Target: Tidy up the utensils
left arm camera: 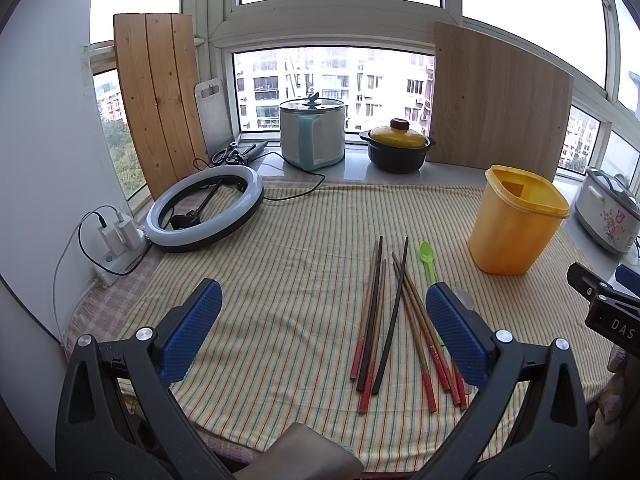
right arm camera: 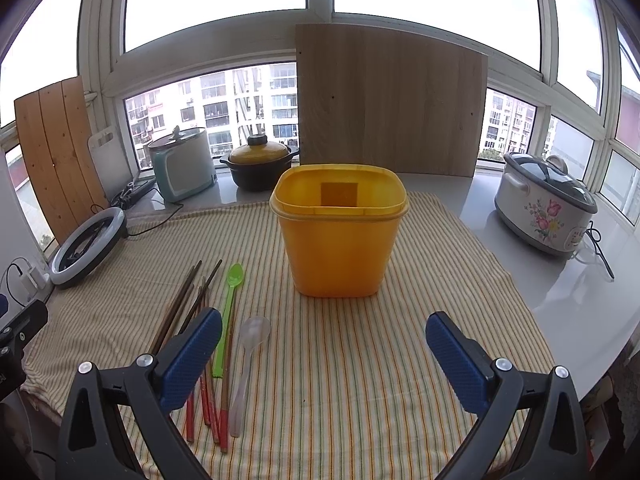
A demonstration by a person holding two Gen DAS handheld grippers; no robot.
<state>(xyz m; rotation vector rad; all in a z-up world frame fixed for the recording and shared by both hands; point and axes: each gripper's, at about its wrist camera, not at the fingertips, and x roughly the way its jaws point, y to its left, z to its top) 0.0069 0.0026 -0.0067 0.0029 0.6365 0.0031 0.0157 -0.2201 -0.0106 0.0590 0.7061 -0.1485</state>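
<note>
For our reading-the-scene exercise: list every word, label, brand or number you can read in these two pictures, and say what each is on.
"DAS": white letters on the black body of the right gripper, cut off by the picture's edge, so likely part of a longer word.
Slow cooker: floral print and a small panel, too small to read.
Yellow bin, rice cooker, charger: no readable text.

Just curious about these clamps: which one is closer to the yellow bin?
Right gripper: the yellow bin stands straight ahead of its open fingers. Left gripper sits over the chopsticks, bin off to its right.

Left tool jaws wide apart, empty; right tool likewise.
</note>
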